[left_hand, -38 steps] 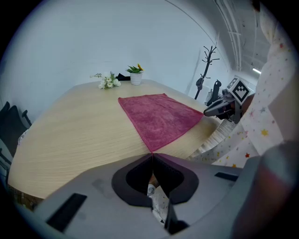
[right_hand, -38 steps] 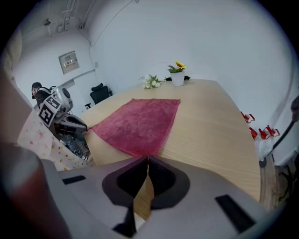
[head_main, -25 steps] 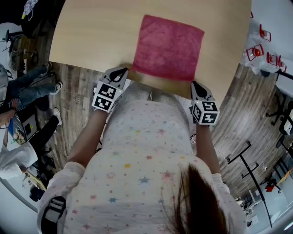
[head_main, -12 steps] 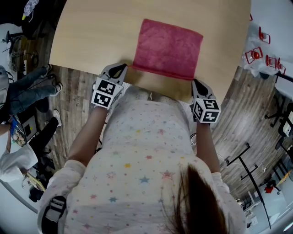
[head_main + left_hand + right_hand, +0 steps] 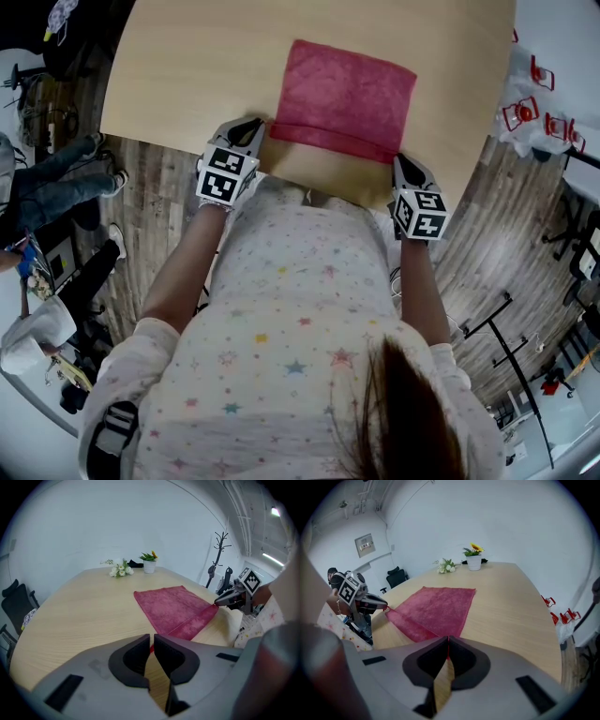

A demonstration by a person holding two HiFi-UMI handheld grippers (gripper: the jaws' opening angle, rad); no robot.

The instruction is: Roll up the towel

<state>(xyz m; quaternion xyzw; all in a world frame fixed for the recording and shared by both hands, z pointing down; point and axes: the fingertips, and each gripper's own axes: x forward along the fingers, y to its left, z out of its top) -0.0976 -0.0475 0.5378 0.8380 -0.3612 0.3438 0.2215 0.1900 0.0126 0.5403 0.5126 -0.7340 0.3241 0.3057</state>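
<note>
A red towel [image 5: 349, 89] lies flat on the light wooden table [image 5: 187, 75], and its near edge is lifted and turned over toward the far side. My left gripper [image 5: 258, 127] is shut on the towel's near left corner. A sliver of red shows between its jaws in the left gripper view [image 5: 151, 647]. My right gripper [image 5: 397, 160] is shut on the near right corner, again with red cloth between the jaws [image 5: 448, 649]. Each gripper view shows the towel [image 5: 171, 604] [image 5: 436, 603] stretched toward the other gripper [image 5: 221, 602] [image 5: 380, 605].
A small potted plant [image 5: 149, 563] and white flowers [image 5: 119, 569] stand at the table's far end. A coat stand [image 5: 218, 550] and a black chair [image 5: 13, 606] are beyond the table. People [image 5: 47, 183] are on the floor at the left, and red clips [image 5: 531, 105] lie at the right.
Both grippers have moved away from the person's body across the table, carrying the towel's near edge with them. That edge now folds over the towel, which looks shorter.
</note>
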